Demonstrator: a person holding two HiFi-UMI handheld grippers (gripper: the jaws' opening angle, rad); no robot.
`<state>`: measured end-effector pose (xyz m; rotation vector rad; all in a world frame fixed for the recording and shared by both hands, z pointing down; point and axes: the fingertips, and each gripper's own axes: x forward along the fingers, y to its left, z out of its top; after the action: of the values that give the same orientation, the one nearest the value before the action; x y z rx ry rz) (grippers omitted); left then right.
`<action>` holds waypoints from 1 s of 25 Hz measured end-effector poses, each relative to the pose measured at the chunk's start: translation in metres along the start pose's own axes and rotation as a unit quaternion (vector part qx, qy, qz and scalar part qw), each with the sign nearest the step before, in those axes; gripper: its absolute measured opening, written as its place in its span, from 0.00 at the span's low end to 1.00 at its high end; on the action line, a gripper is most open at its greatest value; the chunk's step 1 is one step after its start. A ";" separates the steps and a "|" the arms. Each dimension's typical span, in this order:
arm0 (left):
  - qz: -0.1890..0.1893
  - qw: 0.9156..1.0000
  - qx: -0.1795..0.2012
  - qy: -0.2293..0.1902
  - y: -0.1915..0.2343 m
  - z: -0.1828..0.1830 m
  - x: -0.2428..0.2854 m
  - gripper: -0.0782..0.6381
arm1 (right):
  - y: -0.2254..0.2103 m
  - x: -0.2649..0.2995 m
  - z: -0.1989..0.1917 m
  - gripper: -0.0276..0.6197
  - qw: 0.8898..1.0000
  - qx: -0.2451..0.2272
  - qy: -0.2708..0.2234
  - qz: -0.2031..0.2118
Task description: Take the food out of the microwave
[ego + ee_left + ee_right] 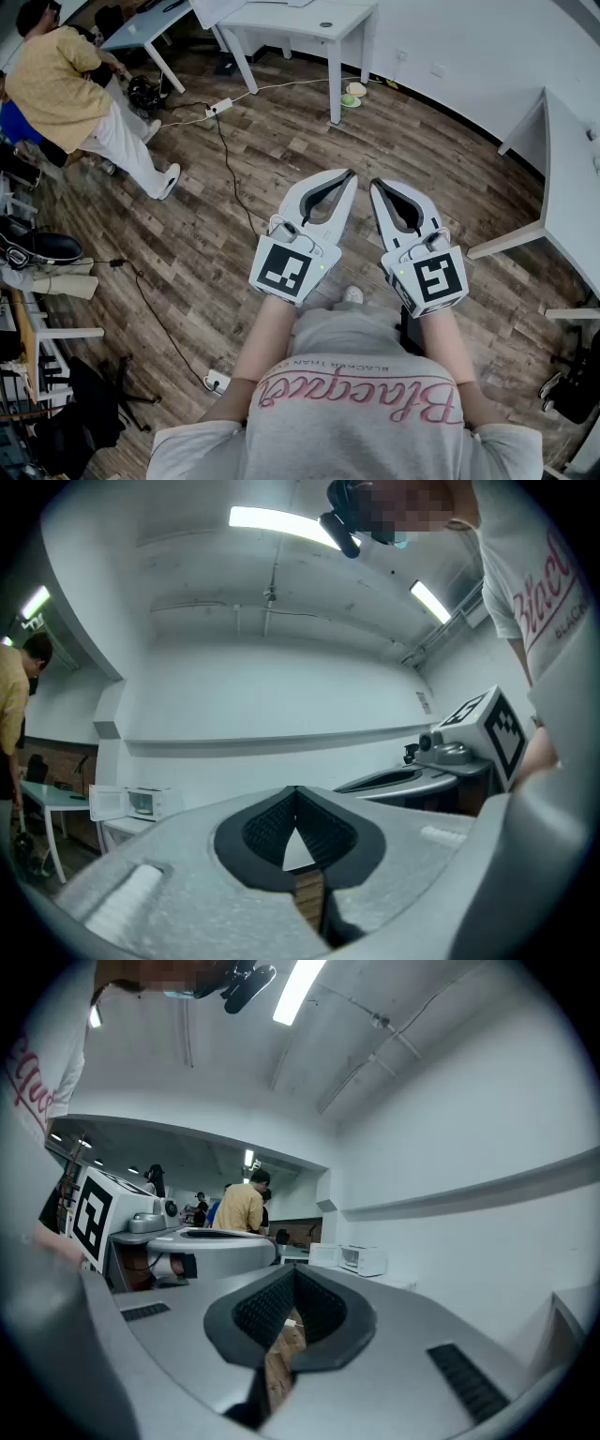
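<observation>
A small white microwave [142, 804] stands far off on a white table by the wall, its door [106, 803] swung open to the left. What is inside is too small to make out. The right gripper view shows the same microwave [362, 1259], also far off. In the head view both grippers are held side by side at waist height over the wooden floor. My left gripper [349, 175] is shut and holds nothing. So is my right gripper [377, 185]. Each gripper view shows its own jaw tips meeting: left gripper [296, 789], right gripper [293, 1269].
A person in a yellow shirt [66, 84] stands at the far left by a table. A white table [309, 19] is ahead, with a power strip and cable [220, 108] and a small dish [353, 94] on the floor. Another white desk [572, 187] lies at the right.
</observation>
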<state>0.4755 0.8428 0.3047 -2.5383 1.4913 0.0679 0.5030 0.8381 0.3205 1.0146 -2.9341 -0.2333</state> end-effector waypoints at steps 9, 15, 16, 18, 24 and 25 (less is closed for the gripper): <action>0.018 1.000 0.017 0.009 0.002 -0.006 0.046 0.12 | -0.047 0.009 -0.007 0.06 1.000 0.004 -0.003 0.017; 0.025 0.999 0.024 0.023 0.016 -0.015 0.065 0.12 | -0.057 0.029 -0.012 0.06 0.999 0.009 -0.007 0.033; 0.025 0.999 0.024 0.023 0.019 -0.016 0.068 0.12 | -0.059 0.032 -0.013 0.06 0.999 0.009 -0.010 0.036; 0.027 0.999 0.022 0.023 0.026 -0.019 0.076 0.12 | -0.065 0.040 -0.014 0.06 0.999 0.012 -0.013 0.038; 0.029 0.999 0.016 0.024 0.062 -0.032 0.109 0.12 | -0.097 0.077 -0.021 0.06 0.999 0.019 -0.007 0.035; 0.031 0.999 0.014 0.024 0.072 -0.034 0.116 0.12 | -0.102 0.086 -0.022 0.06 0.999 0.019 -0.005 0.034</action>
<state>0.4679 0.7025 0.3119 -2.4895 1.5769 -0.0046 0.4993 0.7030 0.3252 0.9185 -2.9865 -0.1812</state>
